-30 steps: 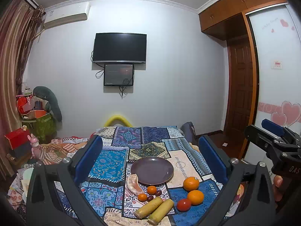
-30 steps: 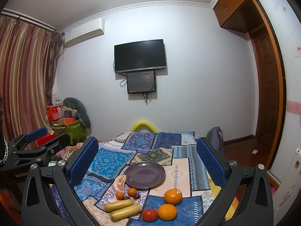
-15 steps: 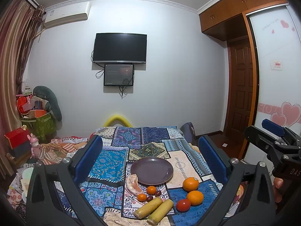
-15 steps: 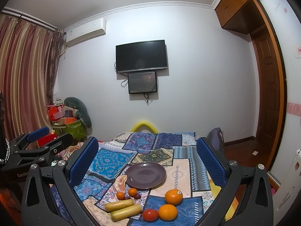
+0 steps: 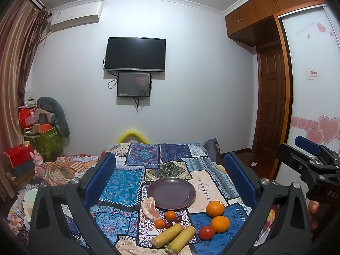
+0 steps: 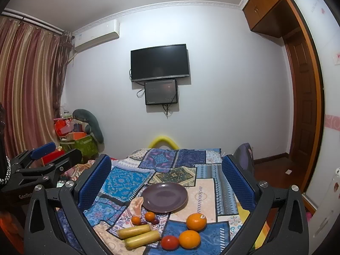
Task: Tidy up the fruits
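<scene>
An empty dark purple plate sits on a patchwork cloth. In front of it lie two oranges, a tomato, two small tangerines, dark grapes, a pomelo wedge and two yellow corn-like pieces. My left gripper is open and empty, held above and short of the fruit. My right gripper is open and empty too, to the right of the left one.
The cloth covers a bed-like surface with clutter and boxes at the left. A wall with a TV stands behind. A wooden door and wardrobe are at the right.
Both views have shifted only very slightly. The fruit and plate have not moved.
</scene>
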A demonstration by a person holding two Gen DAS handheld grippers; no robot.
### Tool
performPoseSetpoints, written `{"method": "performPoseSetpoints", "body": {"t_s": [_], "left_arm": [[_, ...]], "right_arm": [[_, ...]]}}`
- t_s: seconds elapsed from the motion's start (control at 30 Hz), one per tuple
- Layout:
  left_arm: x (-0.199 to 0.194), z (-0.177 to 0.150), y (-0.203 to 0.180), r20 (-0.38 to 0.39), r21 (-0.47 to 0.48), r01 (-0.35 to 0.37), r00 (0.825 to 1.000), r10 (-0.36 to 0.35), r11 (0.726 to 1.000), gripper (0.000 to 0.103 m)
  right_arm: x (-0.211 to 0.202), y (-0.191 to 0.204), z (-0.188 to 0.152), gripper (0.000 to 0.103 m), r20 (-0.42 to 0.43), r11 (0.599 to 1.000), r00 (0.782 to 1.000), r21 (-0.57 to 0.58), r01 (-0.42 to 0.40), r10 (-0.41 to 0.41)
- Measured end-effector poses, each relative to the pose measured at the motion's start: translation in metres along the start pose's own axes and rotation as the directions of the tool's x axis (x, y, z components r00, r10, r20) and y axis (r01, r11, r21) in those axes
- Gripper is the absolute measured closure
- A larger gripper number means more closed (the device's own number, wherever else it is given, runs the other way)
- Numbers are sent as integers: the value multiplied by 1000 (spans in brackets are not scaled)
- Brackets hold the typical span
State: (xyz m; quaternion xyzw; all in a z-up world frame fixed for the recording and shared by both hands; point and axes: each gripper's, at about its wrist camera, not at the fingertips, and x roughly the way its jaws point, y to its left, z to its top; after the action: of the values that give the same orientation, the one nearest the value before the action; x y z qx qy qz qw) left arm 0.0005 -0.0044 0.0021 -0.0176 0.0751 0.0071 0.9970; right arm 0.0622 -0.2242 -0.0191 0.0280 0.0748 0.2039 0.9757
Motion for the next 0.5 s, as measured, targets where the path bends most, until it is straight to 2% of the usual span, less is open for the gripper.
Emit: {"method": "performPoseSetpoints", "body": {"t_s": [0.37,0.5], "left_arm": [[30,-17,10,-75,-27,18,997,-20,999,0],[47,-25,18,-125,-39,8,992,-13,999,15]], "right_arm": [[20,-9,-14,0,-62,999,997,-12,36,-37],[31,-14,-25,1,-109,999,993,-19,51,-52]]}}
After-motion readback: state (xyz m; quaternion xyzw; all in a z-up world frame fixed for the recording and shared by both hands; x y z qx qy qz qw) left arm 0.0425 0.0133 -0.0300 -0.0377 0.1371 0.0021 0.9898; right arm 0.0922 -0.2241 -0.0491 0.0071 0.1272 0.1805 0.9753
